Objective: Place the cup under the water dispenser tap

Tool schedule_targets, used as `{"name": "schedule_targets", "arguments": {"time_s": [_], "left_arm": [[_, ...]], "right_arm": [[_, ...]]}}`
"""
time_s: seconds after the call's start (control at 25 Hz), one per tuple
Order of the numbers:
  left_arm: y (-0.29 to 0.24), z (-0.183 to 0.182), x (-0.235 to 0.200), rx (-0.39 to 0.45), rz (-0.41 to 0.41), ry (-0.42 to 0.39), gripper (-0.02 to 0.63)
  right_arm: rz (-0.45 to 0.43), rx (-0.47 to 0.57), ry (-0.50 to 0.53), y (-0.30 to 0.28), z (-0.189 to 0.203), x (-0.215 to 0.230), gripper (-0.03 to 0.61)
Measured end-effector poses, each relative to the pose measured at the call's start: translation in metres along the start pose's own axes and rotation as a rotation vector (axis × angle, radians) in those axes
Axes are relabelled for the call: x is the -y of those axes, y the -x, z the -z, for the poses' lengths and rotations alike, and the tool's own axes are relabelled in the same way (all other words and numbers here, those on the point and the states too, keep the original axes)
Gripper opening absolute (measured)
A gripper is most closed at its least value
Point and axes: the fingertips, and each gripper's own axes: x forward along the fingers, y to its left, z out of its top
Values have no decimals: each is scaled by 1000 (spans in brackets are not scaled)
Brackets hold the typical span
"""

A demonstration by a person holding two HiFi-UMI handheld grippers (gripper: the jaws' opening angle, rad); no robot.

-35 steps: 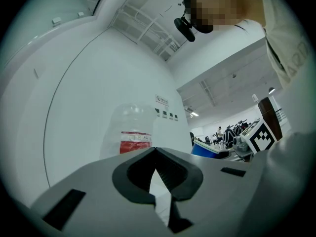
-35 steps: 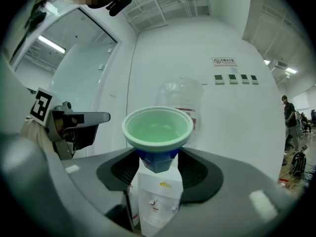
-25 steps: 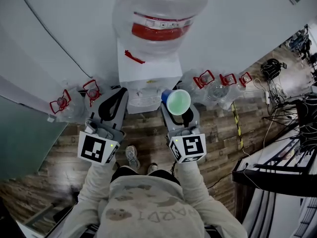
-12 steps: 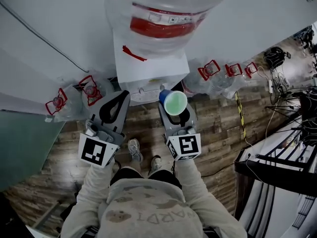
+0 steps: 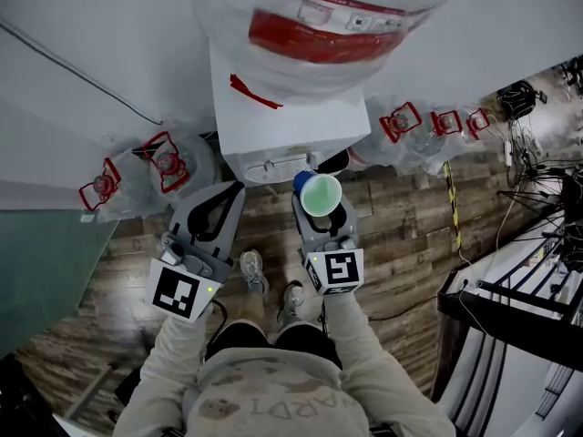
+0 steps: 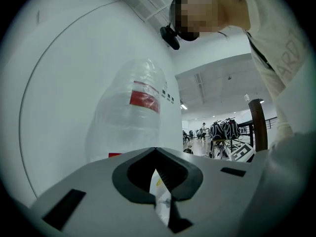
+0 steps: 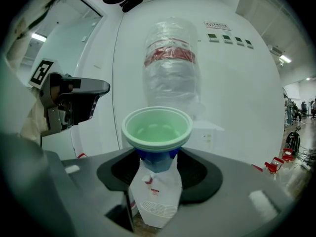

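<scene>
A green cup with a blue outside [image 5: 320, 194] stands upright between the jaws of my right gripper [image 5: 319, 204], which is shut on its lower part. It hangs just in front of the white water dispenser [image 5: 278, 116], close to the tap recess [image 5: 273, 166]. In the right gripper view the cup [image 7: 157, 128] is empty, and a red tap [image 7: 147, 180] and a drip grille [image 7: 157, 207] show through the jaw gap below it. My left gripper [image 5: 221, 189] is beside it on the left, shut on nothing. Its view [image 6: 157, 181] shows only a narrow slit between the jaws. A large clear bottle [image 5: 314, 21] tops the dispenser.
Several spare water bottles with red handles stand on the wooden floor along the wall, left [image 5: 164, 164] and right [image 5: 403, 124] of the dispenser. Cables [image 5: 519, 107] and a black rack [image 5: 510, 308] are at the right. The person's shoes [image 5: 250, 271] are below the grippers.
Both grippers have come down and moved closer to the dispenser's front. The cup stays in the right gripper and now sits near the tap recess.
</scene>
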Motion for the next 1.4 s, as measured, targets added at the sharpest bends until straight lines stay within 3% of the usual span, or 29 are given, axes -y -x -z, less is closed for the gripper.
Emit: {"name": "schedule_targets", "arguments": {"time_s": [0.88,1.4], "left_arm": [[0,155,-15,-122,59,7,6],[2,203,-26,-142,73,-1,6]], "right_arm": [[22,-100,-4,-68,176,4,247],[98,-152,2,-105,263,37,247]]}}
